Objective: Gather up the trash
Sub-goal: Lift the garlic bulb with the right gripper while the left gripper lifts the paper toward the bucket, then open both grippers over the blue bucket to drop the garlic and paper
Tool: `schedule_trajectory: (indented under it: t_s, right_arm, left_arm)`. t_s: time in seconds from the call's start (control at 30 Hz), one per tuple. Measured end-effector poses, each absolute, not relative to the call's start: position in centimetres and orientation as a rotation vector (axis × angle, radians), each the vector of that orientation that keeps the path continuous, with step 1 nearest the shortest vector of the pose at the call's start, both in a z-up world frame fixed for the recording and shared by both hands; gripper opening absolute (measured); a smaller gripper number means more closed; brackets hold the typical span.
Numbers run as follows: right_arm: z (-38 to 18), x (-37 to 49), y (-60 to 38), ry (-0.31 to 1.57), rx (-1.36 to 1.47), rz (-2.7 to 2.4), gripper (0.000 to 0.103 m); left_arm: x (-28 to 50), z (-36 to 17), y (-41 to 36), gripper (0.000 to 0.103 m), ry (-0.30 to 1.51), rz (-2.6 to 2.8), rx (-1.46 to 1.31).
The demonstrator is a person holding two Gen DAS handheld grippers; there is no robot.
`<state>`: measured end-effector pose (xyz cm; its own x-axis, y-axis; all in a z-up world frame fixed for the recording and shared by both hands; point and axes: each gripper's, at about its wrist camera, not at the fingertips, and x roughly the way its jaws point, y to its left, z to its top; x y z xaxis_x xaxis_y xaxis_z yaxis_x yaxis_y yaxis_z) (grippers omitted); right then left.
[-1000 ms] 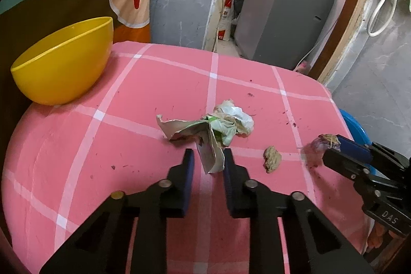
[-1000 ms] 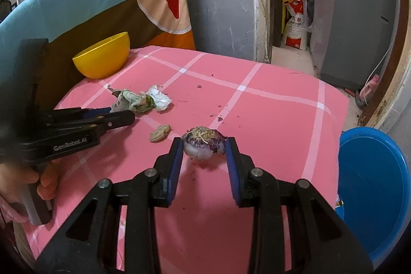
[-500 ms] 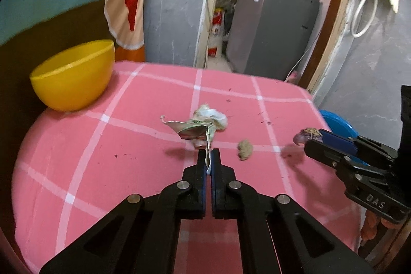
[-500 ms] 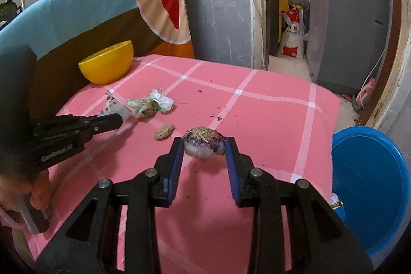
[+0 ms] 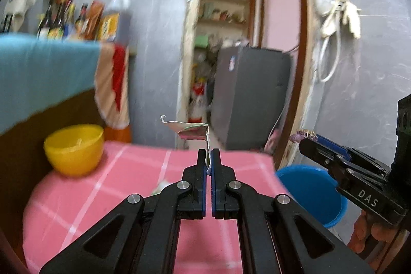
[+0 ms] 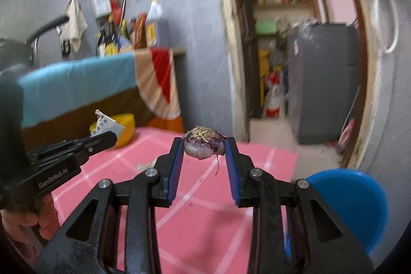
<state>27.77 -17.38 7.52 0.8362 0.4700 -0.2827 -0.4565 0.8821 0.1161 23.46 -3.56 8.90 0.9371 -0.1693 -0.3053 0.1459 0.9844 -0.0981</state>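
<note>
At the table's far left corner stands a round yellow plastic bowl (image 5: pixel 74 149), resting on the pink checked tablecloth (image 5: pixel 128 186). Right of it, above the middle of the table, the left gripper (image 5: pixel 208 158) is clamped tight on a torn, crumpled sheet of white printed paper (image 5: pixel 191 131), pinched by its lower edge and clear of the cloth. Judgement: the paper is light, limp and easily torn; a hold on a single edge lets it flap, so a fold or thicker crease would be the safer purchase. Further right, over the table's right edge, the right gripper (image 6: pixel 204 149) holds a purple-white onion root end with dry rootlets (image 6: pixel 203 143) between its blue pads (image 6: pixel 177 168), jaws partly apart. Judgement: it is firm but rounded and skin-slippery; grip across its widest part. Beyond the right edge, lower down, sits a blue plastic bin (image 6: pixel 359 199).
</note>
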Motion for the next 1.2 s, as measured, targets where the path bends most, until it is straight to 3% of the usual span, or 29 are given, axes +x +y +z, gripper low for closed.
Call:
schedule_trajectory:
  t_s: [0.27,0.53,1.2]
  right_arm:
    - [9.6,25.9,-22.3,0.166,0.048,0.329,0.044]
    - [9.5,25.2,-27.9,0.153,0.059,0.191,0.044]
    - [5.0,29.8,-35.8,0.437,0.214,0.101,0.045]
  left_arm:
    - [23.5,10.4,-9.4,0.001,0.236,-0.283,-0.051]
    - [25.3,10.4,-15.5,0.001,0.253,-0.395,-0.023]
    - [34.8,5.1,-24.3,0.001,0.693,-0.572,-0.02]
